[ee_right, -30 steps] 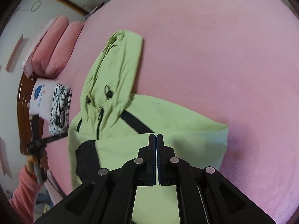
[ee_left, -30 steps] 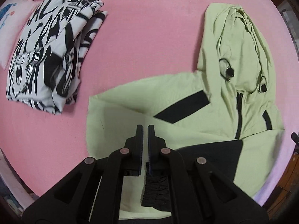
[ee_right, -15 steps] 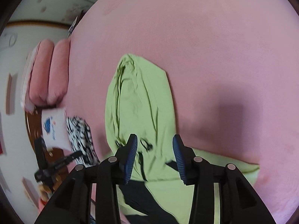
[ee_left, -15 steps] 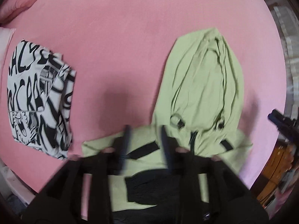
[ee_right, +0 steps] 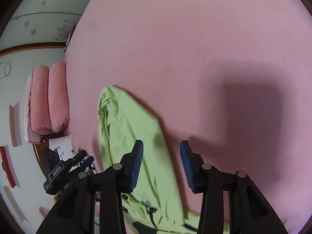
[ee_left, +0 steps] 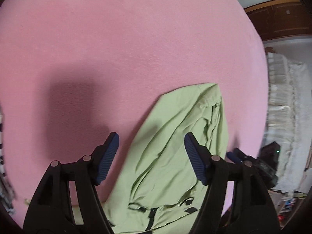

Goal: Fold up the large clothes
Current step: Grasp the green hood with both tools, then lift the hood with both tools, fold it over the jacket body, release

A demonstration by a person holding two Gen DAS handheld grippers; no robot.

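Observation:
A light green hooded jacket with black trim lies flat on the pink bed; its hood (ee_left: 181,136) points away from me and shows in the right wrist view too (ee_right: 126,132). My left gripper (ee_left: 151,142) is open and empty, hovering over the hood's left edge. My right gripper (ee_right: 161,150) is open and empty, over the hood's right edge. Each gripper appears in the other's view: the right one (ee_left: 237,156) and the left one (ee_right: 78,161). The jacket's body is mostly hidden below the frames.
The pink bed cover (ee_left: 136,39) fills most of both views. Pink pillows (ee_right: 48,99) and a white pillow (ee_right: 62,146) lie at the headboard. A black-and-white folded garment (ee_left: 1,124) shows at the far left edge. White fabric clutter (ee_left: 282,107) stands beyond the bed's right edge.
Both grippers were shut over the jacket's body a second ago. They have opened and moved forward toward the hood. The folded black-and-white garment has slid almost out of the left view.

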